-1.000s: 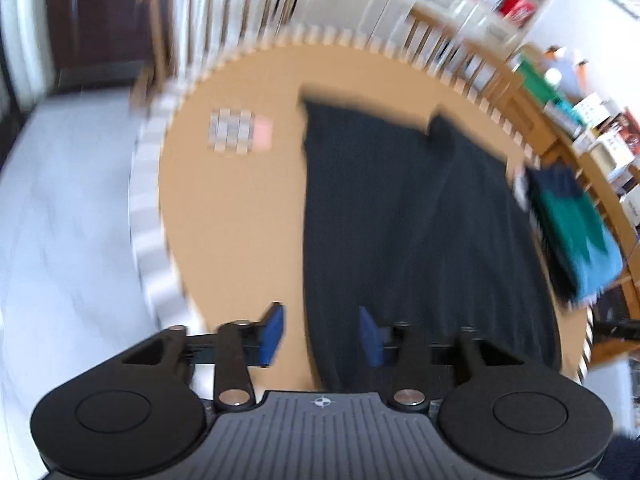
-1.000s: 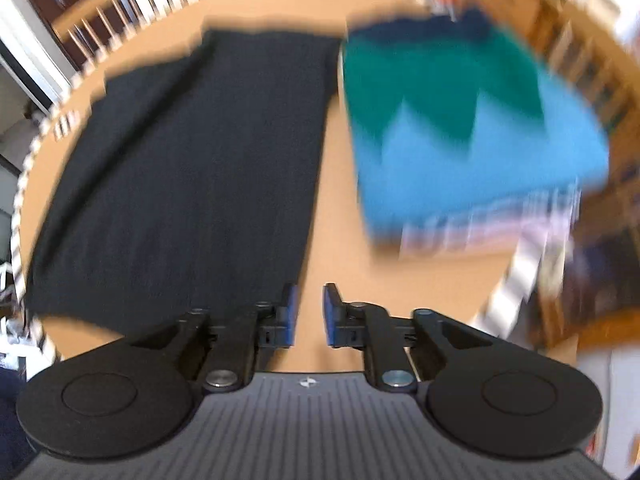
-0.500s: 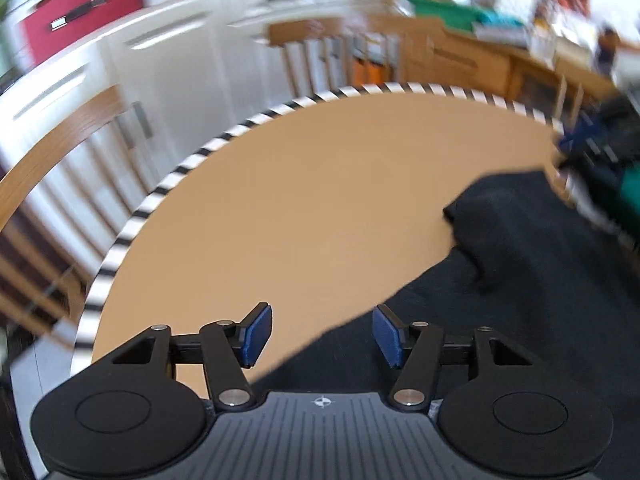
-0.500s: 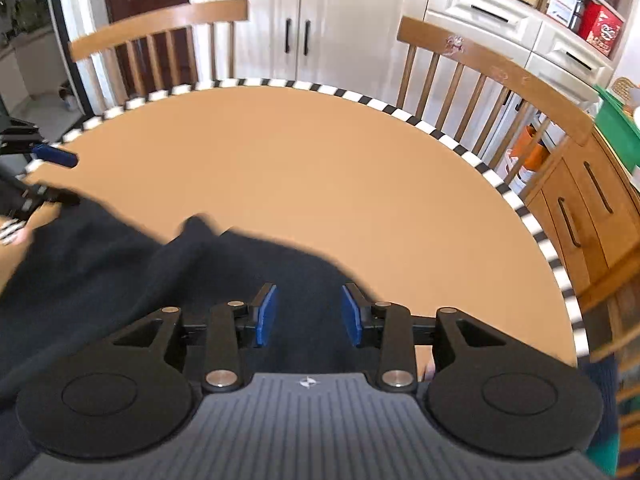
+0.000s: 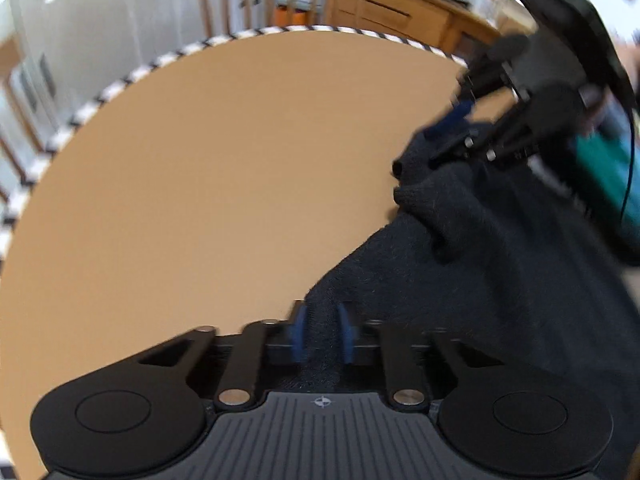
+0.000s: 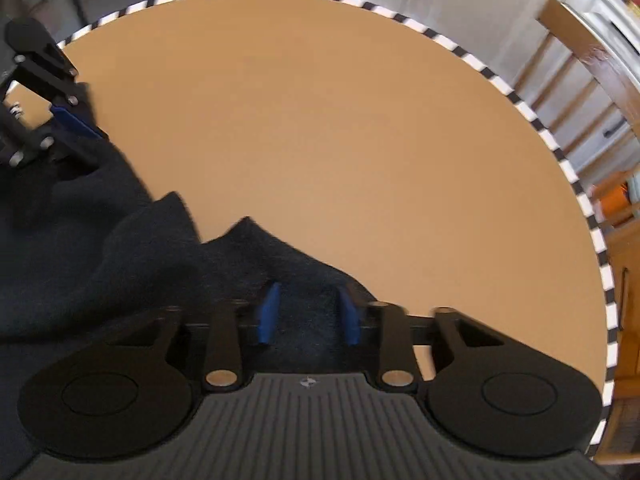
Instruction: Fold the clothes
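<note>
Lower right of the left wrist view: one dark knit garment [image 5: 500, 264], soft, limp, light, lying rumpled on the tan counter [image 5: 208, 168]. My left tongs [image 5: 322, 334] pinch an edge fold. My right tongs [image 6: 308, 314] stand part open astride another edge; grip uncertain. Best taken at hems or corners, I judge.

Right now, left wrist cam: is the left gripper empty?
No, the left gripper has dark garment fabric pinched between its blue pads.
</note>
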Demonstrator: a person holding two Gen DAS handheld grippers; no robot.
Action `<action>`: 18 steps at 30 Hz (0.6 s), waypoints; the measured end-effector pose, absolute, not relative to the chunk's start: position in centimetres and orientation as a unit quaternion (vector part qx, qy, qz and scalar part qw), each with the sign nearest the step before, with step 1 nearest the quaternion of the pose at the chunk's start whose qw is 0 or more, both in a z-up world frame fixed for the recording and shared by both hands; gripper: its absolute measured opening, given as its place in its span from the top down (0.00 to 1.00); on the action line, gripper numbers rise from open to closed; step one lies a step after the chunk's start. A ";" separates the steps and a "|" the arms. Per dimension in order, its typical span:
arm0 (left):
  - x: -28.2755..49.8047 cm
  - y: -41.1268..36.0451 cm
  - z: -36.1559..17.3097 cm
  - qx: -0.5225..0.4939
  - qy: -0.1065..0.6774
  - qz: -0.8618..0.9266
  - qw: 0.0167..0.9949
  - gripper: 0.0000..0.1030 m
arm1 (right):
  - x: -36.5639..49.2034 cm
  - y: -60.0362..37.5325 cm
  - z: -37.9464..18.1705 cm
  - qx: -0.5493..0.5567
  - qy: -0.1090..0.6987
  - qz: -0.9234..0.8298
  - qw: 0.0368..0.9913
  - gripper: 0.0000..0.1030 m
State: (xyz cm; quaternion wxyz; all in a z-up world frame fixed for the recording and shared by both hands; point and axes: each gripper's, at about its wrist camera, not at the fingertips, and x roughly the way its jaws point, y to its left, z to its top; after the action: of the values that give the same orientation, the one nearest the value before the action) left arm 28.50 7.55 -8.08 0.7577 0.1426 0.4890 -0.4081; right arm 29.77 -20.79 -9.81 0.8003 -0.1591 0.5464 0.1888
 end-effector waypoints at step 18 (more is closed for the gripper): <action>13.8 14.0 -4.3 0.111 0.356 -0.277 0.885 0.92 | 17.3 -21.9 -4.7 -0.121 0.479 0.129 0.860 0.97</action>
State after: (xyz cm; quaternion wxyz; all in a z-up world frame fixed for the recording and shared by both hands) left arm 13.81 13.99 -4.33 0.8853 0.1109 0.3563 -0.2774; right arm 17.26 -21.90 -4.65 0.8598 -0.1206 0.4791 0.1289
